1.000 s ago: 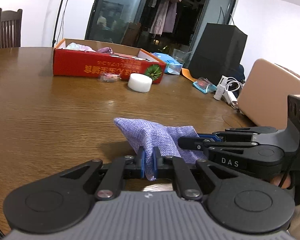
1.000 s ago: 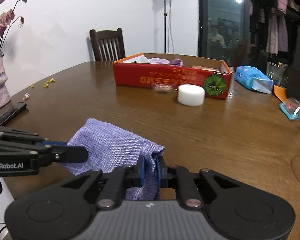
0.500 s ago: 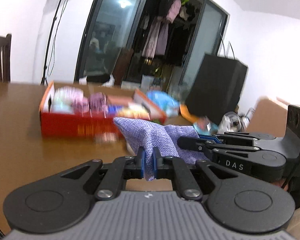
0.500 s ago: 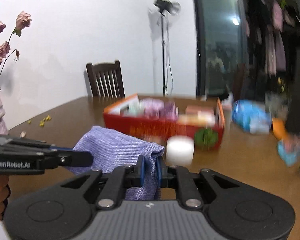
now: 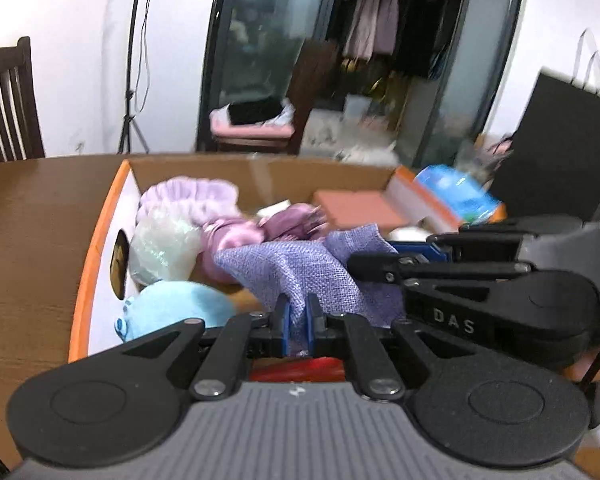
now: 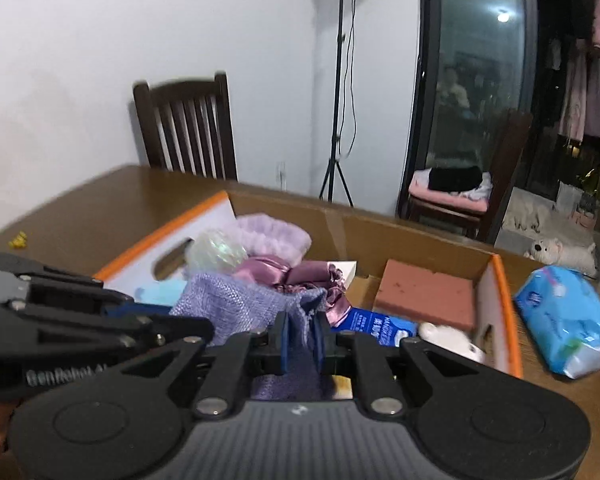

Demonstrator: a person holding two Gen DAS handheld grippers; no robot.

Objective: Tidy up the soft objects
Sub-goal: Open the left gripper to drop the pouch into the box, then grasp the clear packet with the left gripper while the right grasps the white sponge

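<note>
Both grippers pinch a purple woven cloth (image 5: pixel 300 268) and hold it over the open cardboard box (image 5: pixel 100 236). My left gripper (image 5: pixel 298 316) is shut on one edge of the cloth. My right gripper (image 6: pixel 302 336) is shut on the other edge of the cloth (image 6: pixel 236 296). It shows from the side in the left wrist view (image 5: pixel 396 266). The box (image 6: pixel 412 236) holds a lilac frilly piece (image 5: pixel 192 196), mauve satin fabric (image 6: pixel 300 276), a pale mesh ball (image 6: pixel 216 252), a blue plush toy (image 5: pixel 172 312) and a pink sponge block (image 6: pixel 424 292).
The box stands on a brown wooden table (image 5: pixel 32 216). A blue tissue pack (image 6: pixel 564 320) lies on the table right of the box. A dark wooden chair (image 6: pixel 188 128) stands behind the table. A light stand (image 6: pixel 336 100) is at the wall.
Both grippers have lifted the purple cloth off the table and carried it forward until it hangs over the open box. Their grip on the cloth is unchanged.
</note>
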